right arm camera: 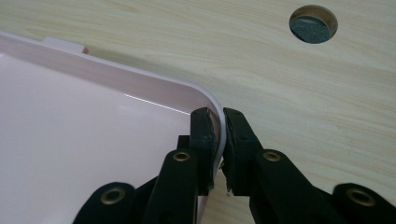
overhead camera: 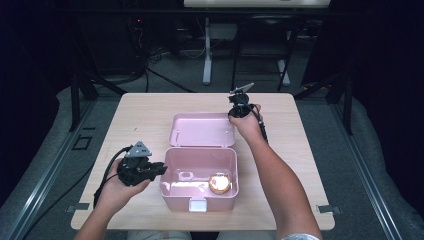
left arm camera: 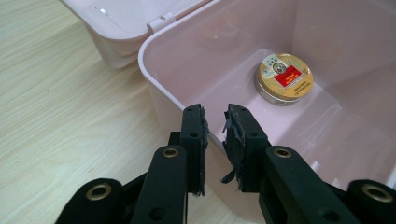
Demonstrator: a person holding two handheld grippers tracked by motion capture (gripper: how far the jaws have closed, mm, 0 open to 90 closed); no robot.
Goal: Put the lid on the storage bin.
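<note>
The right gripper (right arm camera: 219,140) is clamped on the rounded corner rim of the pink plastic lid (right arm camera: 84,140), one black pad inside the rim and one outside, as the right gripper view shows at centre frame. The left gripper (left arm camera: 215,140) straddles the near wall of the pink plastic storage box (left arm camera: 327,56); whether its pads actually press on that wall cannot be told.

That view alone reveals the label on the round gold tin with a red panel (left arm camera: 284,77), lying flat on the box floor at upper right. From the high view the tin (overhead camera: 220,183) is a bright glare spot at the box's lower right, while the lid (overhead camera: 202,129) lies folded open behind the box (overhead camera: 197,200).

The pale wooden table (overhead camera: 140,115) carries a round cable hole (right arm camera: 313,23), seen at upper right in the right gripper view. Grey floor, dark curtains and a white desk leg (overhead camera: 207,50) surround it.
</note>
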